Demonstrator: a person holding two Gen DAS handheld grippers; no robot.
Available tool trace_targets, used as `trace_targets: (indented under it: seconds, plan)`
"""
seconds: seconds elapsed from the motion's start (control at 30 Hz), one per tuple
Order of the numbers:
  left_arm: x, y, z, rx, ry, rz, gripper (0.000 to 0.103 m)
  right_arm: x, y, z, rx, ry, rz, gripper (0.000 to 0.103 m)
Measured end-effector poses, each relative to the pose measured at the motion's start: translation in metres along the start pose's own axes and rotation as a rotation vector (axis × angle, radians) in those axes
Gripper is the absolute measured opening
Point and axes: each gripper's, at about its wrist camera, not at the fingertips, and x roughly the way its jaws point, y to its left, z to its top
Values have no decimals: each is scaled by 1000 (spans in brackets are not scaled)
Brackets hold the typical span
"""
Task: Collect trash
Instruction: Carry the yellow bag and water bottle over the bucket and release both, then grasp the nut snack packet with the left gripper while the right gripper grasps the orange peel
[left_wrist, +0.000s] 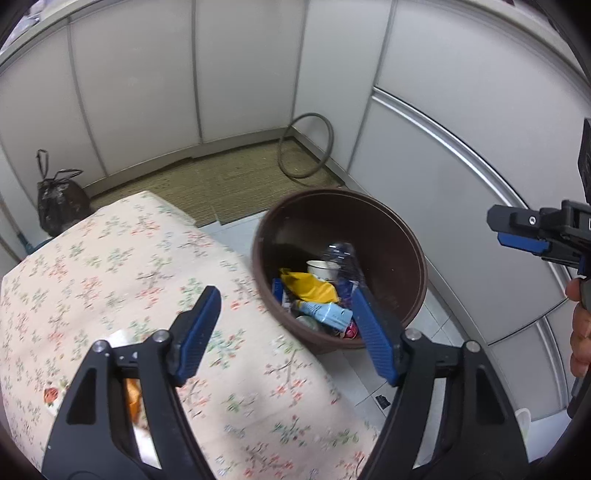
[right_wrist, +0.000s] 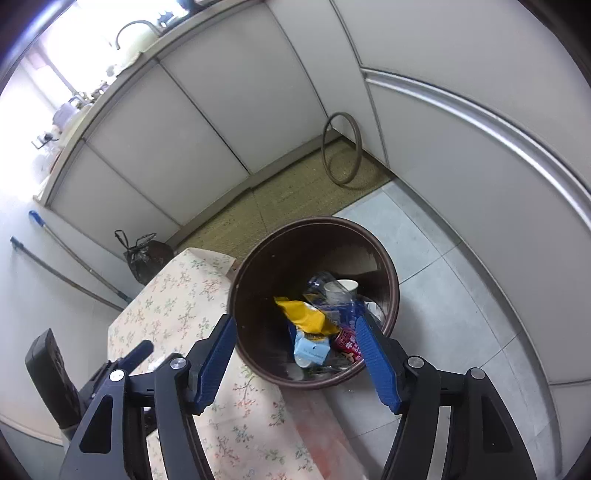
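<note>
A brown round trash bin (left_wrist: 391, 236) (right_wrist: 280, 258) stands on the floor beside the table. It holds a clear plastic bottle (left_wrist: 341, 258) (right_wrist: 332, 291), a paper cup (left_wrist: 321, 269) (right_wrist: 347, 286), a yellow wrapper (left_wrist: 310, 286) (right_wrist: 306, 314), a light blue carton (left_wrist: 325, 314) (right_wrist: 310, 349) and a red can (right_wrist: 347, 341). My left gripper (left_wrist: 286, 330) is open and empty above the table edge, by the bin. My right gripper (right_wrist: 295, 356) is open and empty above the bin. An orange scrap (left_wrist: 133, 400) lies on the table behind my left finger.
The table has a floral cloth (left_wrist: 110, 266) (right_wrist: 173, 302). A tied black bag (left_wrist: 61, 201) (right_wrist: 142, 254) sits by white cabinets (left_wrist: 147, 92). A hose loop (left_wrist: 306, 146) (right_wrist: 341, 149) leans in the corner on a green mat (left_wrist: 229, 184). Mop handles (right_wrist: 74, 269) lean at left.
</note>
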Motion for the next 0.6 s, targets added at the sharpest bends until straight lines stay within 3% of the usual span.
trace_targets:
  seconds: [0.4,0.6]
  plan:
    - [-65,46,-20,-53,-26,41,88,-33,53,-21,-102,-59,6,82]
    - [-88,80,-40,-80,-11,81,94,-27,83,-32,-157,-32,-1,83]
